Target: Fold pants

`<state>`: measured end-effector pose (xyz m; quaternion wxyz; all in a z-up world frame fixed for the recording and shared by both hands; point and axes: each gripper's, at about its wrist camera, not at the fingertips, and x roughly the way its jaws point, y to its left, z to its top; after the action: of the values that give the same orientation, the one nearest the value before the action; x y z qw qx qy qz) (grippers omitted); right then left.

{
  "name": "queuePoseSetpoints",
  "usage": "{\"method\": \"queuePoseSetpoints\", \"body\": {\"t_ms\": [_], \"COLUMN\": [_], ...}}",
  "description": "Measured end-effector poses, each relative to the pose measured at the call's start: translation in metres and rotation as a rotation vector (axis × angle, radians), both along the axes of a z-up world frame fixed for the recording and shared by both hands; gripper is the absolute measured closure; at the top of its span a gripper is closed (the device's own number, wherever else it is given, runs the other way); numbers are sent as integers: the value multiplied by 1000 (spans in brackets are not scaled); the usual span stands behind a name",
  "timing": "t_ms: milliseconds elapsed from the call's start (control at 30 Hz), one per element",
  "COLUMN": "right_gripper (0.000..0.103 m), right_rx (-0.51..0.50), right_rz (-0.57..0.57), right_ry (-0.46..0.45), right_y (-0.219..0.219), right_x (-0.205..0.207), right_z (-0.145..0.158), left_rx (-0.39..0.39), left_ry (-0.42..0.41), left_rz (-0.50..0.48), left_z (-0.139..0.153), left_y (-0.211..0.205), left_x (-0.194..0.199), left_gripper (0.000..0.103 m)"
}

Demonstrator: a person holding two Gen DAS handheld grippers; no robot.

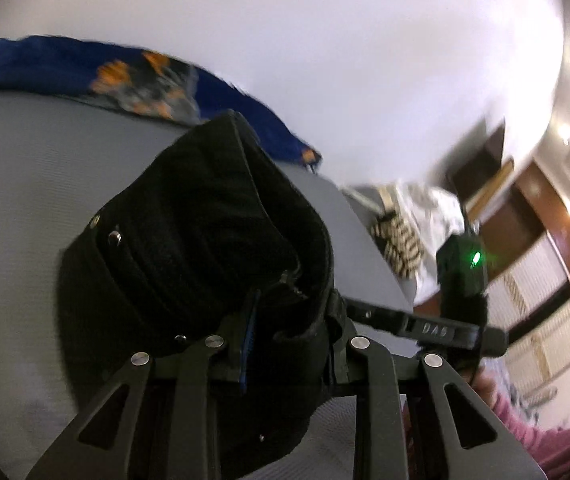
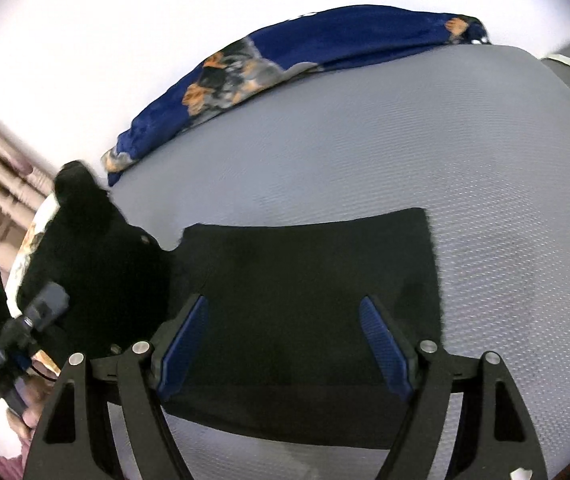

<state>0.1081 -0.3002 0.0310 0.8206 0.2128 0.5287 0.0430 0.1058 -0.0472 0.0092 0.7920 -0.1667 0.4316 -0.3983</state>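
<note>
Grey textured bedding (image 2: 365,152) is backed by a white wall (image 2: 125,20) — a blue patterned blanket (image 2: 325,44) is bunched between. Black pants (image 1: 205,240) are clamped in the left tongs (image 1: 285,328); the right tongs (image 2: 285,344) are held wide apart, gripping nothing.

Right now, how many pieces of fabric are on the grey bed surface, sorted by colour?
Black: 1, the pants, waistband end gripped by the left gripper and raised, the leg end flat under the open right gripper.
Blue with orange print: 1, a blanket along the far edge of the grey surface.
Total: 2
</note>
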Motion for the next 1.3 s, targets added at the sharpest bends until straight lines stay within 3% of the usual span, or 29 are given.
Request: {"method": "queuePoseSetpoints", "body": {"t_ms": [233, 400, 467, 533, 633, 700, 867, 1000, 1067, 1233, 1300], "right_gripper": [27, 27, 27, 27, 27, 27, 29, 44, 45, 48, 56], "right_rx": [72, 108, 124, 155, 204, 234, 322, 387, 392, 413, 436], "right_rz": [-61, -56, -41, -24, 9, 26, 90, 137, 161, 220, 237], "right_ry": [19, 42, 55, 67, 85, 100, 115, 132, 131, 110, 100], "right_y": [-36, -49, -50, -52, -53, -54, -53, -53, -53, -50, -50], "right_x": [-9, -11, -10, -9, -4, -2, 5, 16, 21, 35, 39], "right_z": [-13, -24, -30, -37, -49, -57, -75, -88, -91, -97, -100], "left_rx": [152, 277, 322, 333, 264, 253, 272, 296, 302, 326, 328], "left_ry": [64, 76, 31, 17, -4, -30, -38, 12, 31, 81, 92], "left_rz": [-116, -144, -156, -202, -240, -224, -85, 60, 108, 161, 160], "left_z": [-50, -75, -71, -65, -45, -34, -25, -34, -39, -58, -65], "left_y": [-82, -110, -118, -124, -115, -102, -49, -4, 12, 31, 28], "left_x": [0, -3, -13, -18, -33, -37, -29, -11, -6, -7, -7], "left_gripper": [76, 74, 66, 46, 37, 32, 32, 32, 32, 32, 32]}}
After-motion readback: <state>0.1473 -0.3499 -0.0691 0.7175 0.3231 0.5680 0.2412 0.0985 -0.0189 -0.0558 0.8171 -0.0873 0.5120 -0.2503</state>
